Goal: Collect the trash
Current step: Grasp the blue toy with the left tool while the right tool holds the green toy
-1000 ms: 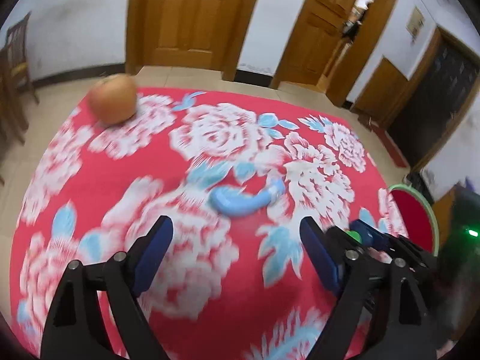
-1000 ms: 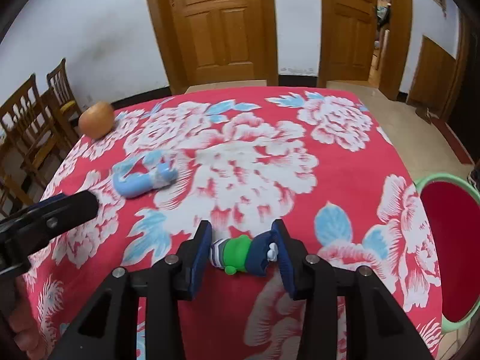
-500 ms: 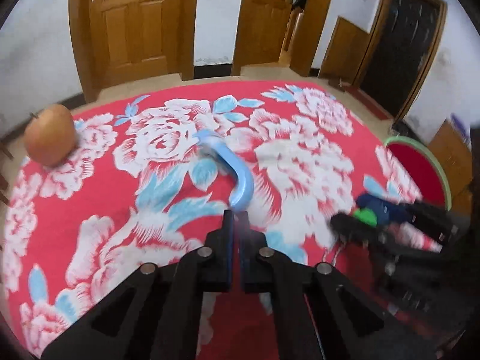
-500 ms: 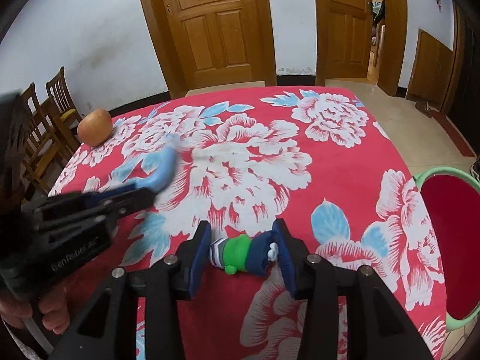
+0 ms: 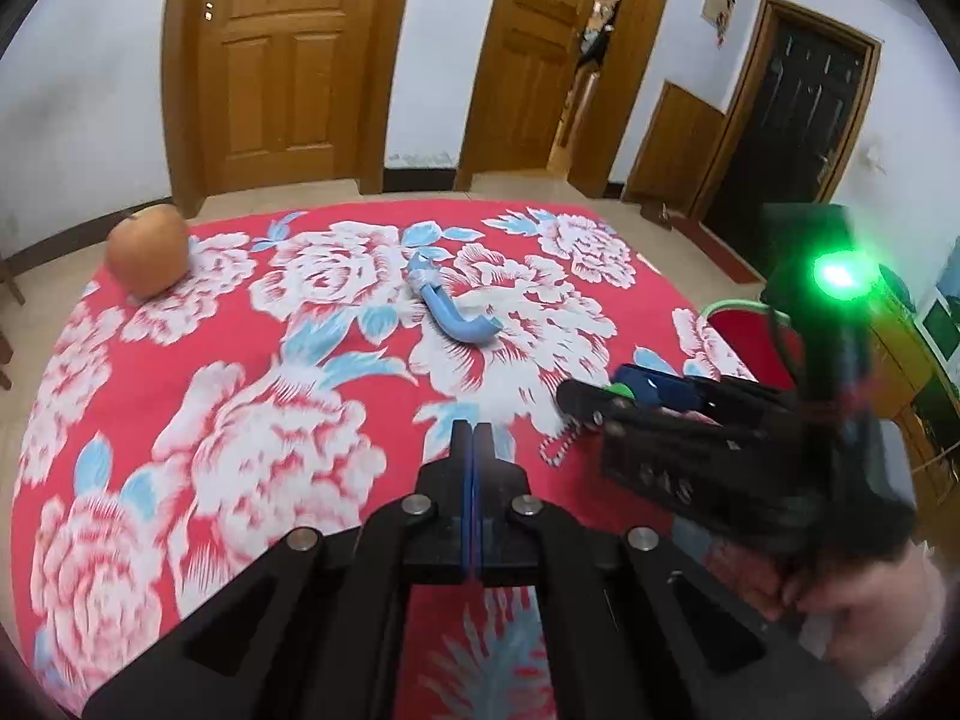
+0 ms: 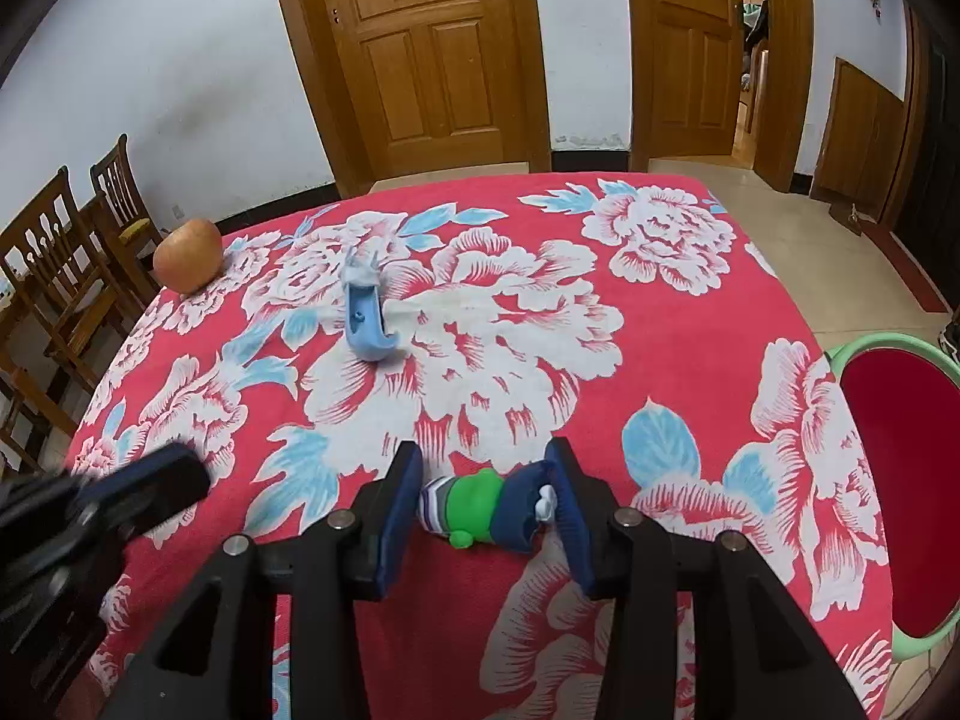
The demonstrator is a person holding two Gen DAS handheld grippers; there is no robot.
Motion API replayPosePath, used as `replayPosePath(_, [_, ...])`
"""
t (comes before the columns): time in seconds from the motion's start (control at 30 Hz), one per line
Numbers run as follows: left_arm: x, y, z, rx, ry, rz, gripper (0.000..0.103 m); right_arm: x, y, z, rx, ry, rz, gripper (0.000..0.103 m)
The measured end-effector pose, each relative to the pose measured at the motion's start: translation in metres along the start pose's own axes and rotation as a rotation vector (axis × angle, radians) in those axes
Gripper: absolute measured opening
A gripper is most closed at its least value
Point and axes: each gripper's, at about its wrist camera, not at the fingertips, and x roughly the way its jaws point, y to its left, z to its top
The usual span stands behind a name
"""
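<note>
A light blue curved plastic piece [image 5: 450, 312] lies on the red floral tablecloth [image 5: 240, 360], ahead of my left gripper [image 5: 473, 429], which is shut and empty above the cloth. It also shows in the right wrist view [image 6: 365, 318]. My right gripper [image 6: 485, 495] is shut on a small green, blue and striped toy figure [image 6: 480, 507], held just above the cloth. In the left wrist view the right gripper [image 5: 606, 399] sits to the right with the toy's green part [image 5: 618, 390] showing.
An apple [image 6: 187, 255] sits at the table's far left corner. A red bin with a green rim [image 6: 894, 480] stands beside the table's right edge. Wooden chairs [image 6: 66, 276] stand to the left. Wooden doors line the back wall.
My left gripper closed, swept the blue piece across the cloth, then drew back; the piece now lies farther off, turned. The right gripper kept hold of the toy, nearly still.
</note>
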Motion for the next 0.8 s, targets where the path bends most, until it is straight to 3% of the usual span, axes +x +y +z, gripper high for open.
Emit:
replayPosePath(0.27, [-0.037,-0.010,-0.029,-0.011,-0.050,0.041,0.000,-0.009,-0.009,-0.007,0.032,0.005,0.032,0.045])
replayPosePath(0.47, [-0.025,-0.010,-0.025,-0.010,-0.017,0.053,0.000,-0.030,-0.017,-0.020,0.051,0.008,0.049,0.045])
replayPosePath(0.5, [-0.015,-0.007,-0.016,-0.032,-0.007,0.068,0.004,-0.036,-0.018,-0.023,0.047,0.002,0.047,0.045])
replayPosePath(0.6, [0.008,0.001,0.006,-0.106,0.016,0.072,0.064,-0.048,-0.023,-0.029,0.050,-0.009,0.036,0.045])
replayPosePath(0.7, [0.035,0.005,0.033,-0.176,0.041,0.045,0.066,-0.055,-0.030,-0.032,0.051,-0.021,0.023,0.045])
replayPosePath(0.8, [0.066,0.000,0.052,-0.175,0.082,0.096,0.066,-0.054,-0.041,-0.030,0.063,-0.028,-0.019,0.045])
